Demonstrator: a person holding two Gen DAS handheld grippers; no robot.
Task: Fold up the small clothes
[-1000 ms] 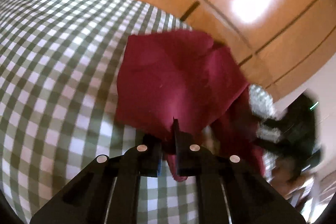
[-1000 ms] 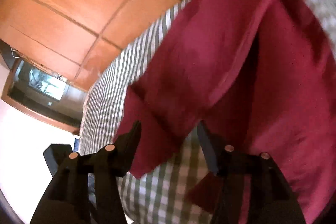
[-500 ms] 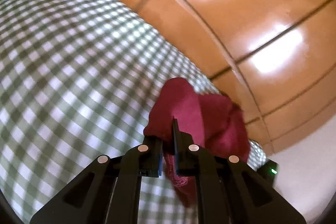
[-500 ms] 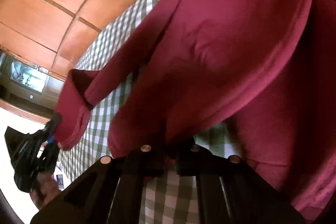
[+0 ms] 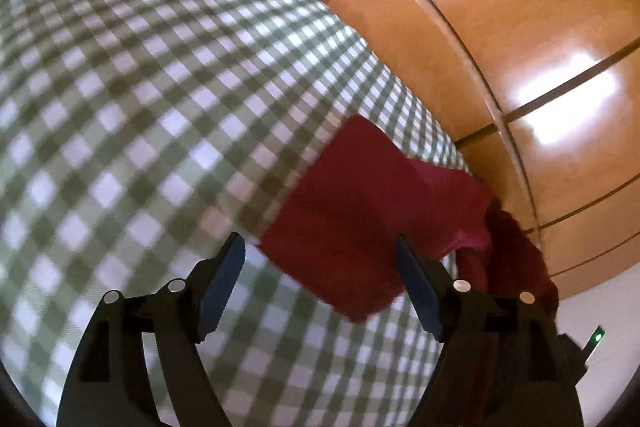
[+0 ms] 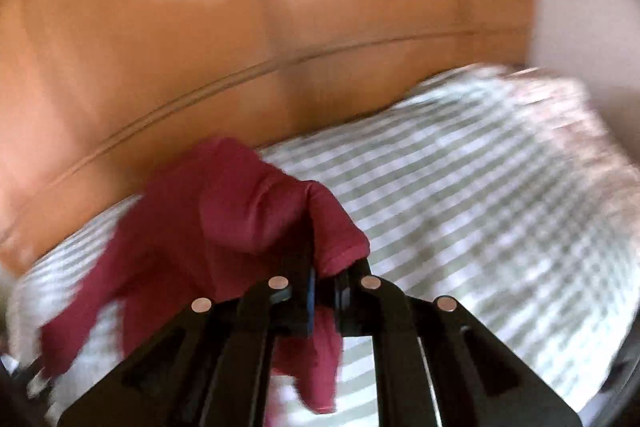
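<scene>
A dark red garment (image 5: pixel 360 211) hangs over the green-and-white checked cloth (image 5: pixel 140 87), near its far right edge. My left gripper (image 5: pixel 320 279) is open, its fingers apart and empty, with the garment just ahead between them. In the right wrist view my right gripper (image 6: pixel 324 279) is shut on a bunched edge of the same red garment (image 6: pixel 224 223), which drapes to the left and below the jaws. That view is motion-blurred.
An orange wooden panelled wall (image 5: pixel 500 27) runs behind the checked surface. The checked cloth (image 6: pixel 480 187) spreads wide to the right of the right gripper. A dark device with a green light (image 5: pixel 596 339) shows at the lower right of the left wrist view.
My left gripper has opened and let go of the garment. My right gripper stayed shut on it and swung, so the view now faces the wall and the garment hangs bunched.
</scene>
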